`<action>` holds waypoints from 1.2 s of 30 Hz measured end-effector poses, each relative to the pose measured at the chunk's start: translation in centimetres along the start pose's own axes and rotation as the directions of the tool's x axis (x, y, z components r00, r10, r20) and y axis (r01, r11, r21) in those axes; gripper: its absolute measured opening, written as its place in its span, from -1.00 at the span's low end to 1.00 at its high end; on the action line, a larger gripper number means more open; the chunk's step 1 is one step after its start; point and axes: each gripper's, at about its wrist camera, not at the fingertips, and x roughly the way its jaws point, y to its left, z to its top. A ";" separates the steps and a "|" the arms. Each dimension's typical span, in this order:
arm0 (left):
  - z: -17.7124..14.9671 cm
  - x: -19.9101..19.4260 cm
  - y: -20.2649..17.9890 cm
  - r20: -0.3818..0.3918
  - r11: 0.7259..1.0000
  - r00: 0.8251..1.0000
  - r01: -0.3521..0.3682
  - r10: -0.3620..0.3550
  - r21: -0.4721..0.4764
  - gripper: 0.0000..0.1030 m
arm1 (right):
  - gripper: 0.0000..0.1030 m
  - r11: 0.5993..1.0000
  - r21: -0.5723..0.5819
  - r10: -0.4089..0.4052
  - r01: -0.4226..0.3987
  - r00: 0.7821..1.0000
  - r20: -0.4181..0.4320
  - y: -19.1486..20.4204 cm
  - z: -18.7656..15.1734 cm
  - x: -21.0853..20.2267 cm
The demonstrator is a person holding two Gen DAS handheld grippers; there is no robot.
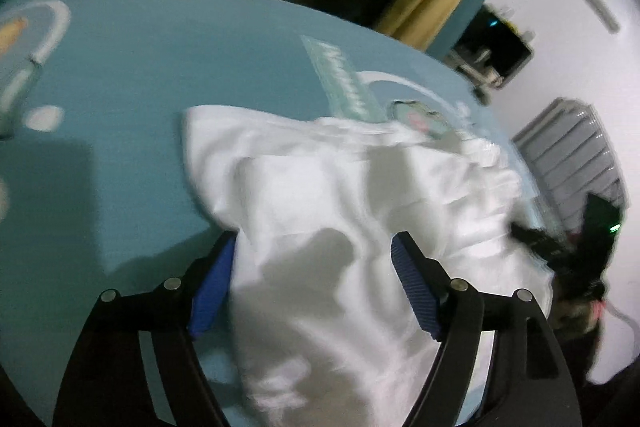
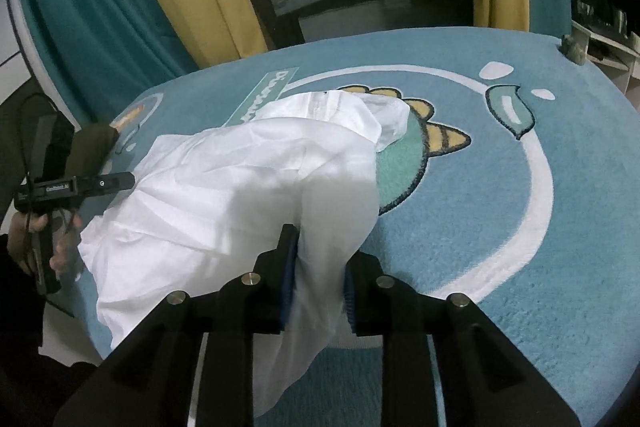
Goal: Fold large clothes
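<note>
While blur smears the white garment [image 1: 320, 187], left tool [image 1: 316, 251] gapes; right tool [image 2: 320, 259] clamps it.

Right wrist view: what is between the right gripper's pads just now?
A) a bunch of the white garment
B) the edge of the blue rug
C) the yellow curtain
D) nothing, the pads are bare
A: in the right wrist view a bunched fold of the white garment runs down between the blue pads of the right gripper, which sit narrow and press on it from both sides.
</note>
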 end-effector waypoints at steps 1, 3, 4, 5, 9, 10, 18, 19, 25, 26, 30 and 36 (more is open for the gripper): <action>0.1 0.6 -0.7 -0.013 0.999 0.999 0.043 -0.043 -0.006 0.54 | -0.59 1.000 0.001 0.002 -0.002 1.000 0.001 0.0 0.0 0.1; 0.2 2.1 -2.2 -0.056 0.992 0.990 0.129 -0.129 0.000 0.54 | -0.58 1.000 0.002 0.004 -0.004 1.000 0.001 0.0 0.2 0.3; 0.2 3.0 -3.3 -0.085 0.987 0.984 0.162 -0.160 0.020 0.54 | -0.58 1.000 -0.002 0.003 -0.003 1.000 0.001 0.0 0.2 0.4; 0.1 3.6 -4.5 -0.110 0.983 0.980 0.175 -0.168 0.053 0.54 | -0.57 1.000 -0.006 0.001 -0.001 1.000 0.000 0.1 0.3 0.5; -0.1 4.3 -6.3 -0.146 0.982 0.984 0.127 -0.106 0.142 0.54 | -0.56 1.000 -0.017 -0.011 0.011 1.000 -0.003 0.3 0.3 0.5; 0.0 4.2 -6.2 -0.152 0.984 0.984 0.117 -0.096 0.134 0.54 | -0.56 1.000 -0.017 -0.013 0.013 1.000 -0.004 0.3 0.3 0.4; -0.6 2.6 -5.0 -0.129 0.992 0.992 0.006 0.010 0.127 0.54 | 0.21 1.000 0.026 0.015 -0.015 1.000 -0.011 -0.6 0.2 -1.0; -0.8 2.7 -5.2 -0.117 0.990 0.993 -0.002 0.019 0.139 0.54 | 0.22 0.999 0.039 0.028 -0.027 0.999 -0.016 -0.7 0.2 -1.0; -0.7 3.8 -6.4 -0.071 0.971 0.996 -0.044 0.062 0.234 0.54 | 0.22 0.988 0.127 0.097 -0.094 0.995 -0.023 -1.1 0.3 0.4; -0.7 3.9 -6.6 -0.065 0.965 0.996 -0.050 0.069 0.258 0.53 | 0.23 0.985 0.142 0.107 -0.103 0.994 -0.025 -1.0 0.2 0.8; -0.7 4.1 -6.8 -0.063 0.958 0.996 -0.040 0.060 0.283 -0.04 | 0.31 0.976 0.173 0.133 -0.129 0.991 -0.013 -0.4 0.0 2.3; -1.0 4.3 -7.0 -0.058 0.968 0.998 0.012 0.003 0.250 -0.26 | 0.31 0.980 0.155 0.124 -0.122 0.992 -0.003 0.6 0.2 2.7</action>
